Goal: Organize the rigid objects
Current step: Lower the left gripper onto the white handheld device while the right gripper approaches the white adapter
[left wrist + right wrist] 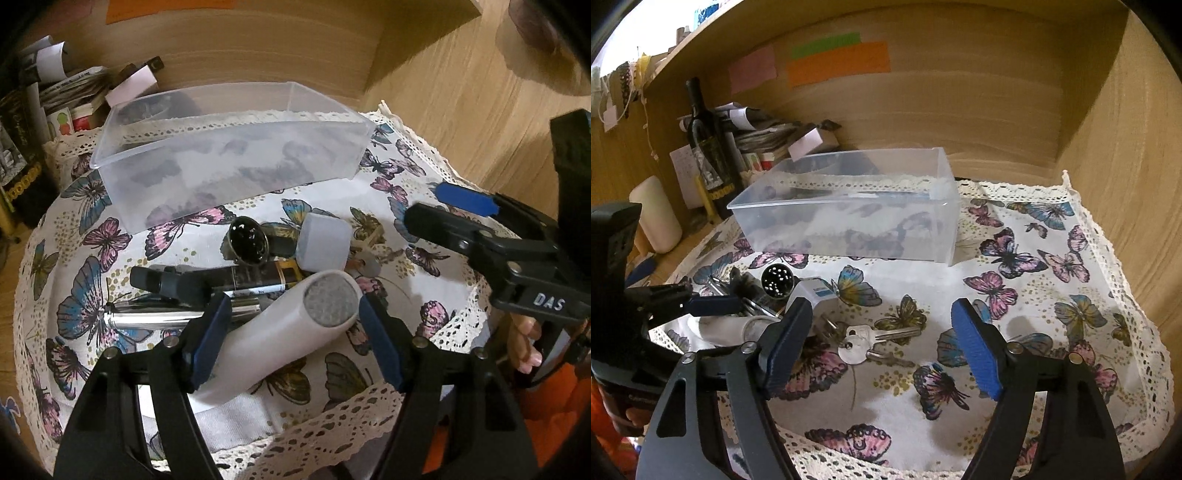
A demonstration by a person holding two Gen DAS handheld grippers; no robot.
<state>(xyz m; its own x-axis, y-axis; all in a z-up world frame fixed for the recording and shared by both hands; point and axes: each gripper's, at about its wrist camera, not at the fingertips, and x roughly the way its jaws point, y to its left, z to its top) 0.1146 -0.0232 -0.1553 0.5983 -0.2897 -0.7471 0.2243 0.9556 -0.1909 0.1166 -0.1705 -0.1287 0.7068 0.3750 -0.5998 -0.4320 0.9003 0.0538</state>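
A clear plastic box (229,155) (849,210) stands empty at the back of the butterfly cloth. In front of it lies a pile: a white tube with a grey round end (288,332), a silver pen-like stick (155,317), a black cylinder (248,240) (777,280), a pale cap (323,240) (809,291) and keys (871,339). My left gripper (293,332) is open, its pads either side of the white tube. My right gripper (881,350) is open and empty just above the keys; it also shows in the left wrist view (443,210).
A dark bottle (705,147), a white container (657,214) and stacked papers and boxes (764,136) crowd the back left. Wooden walls (1108,147) close the back and right. The lace-edged cloth (1052,332) is bare at right.
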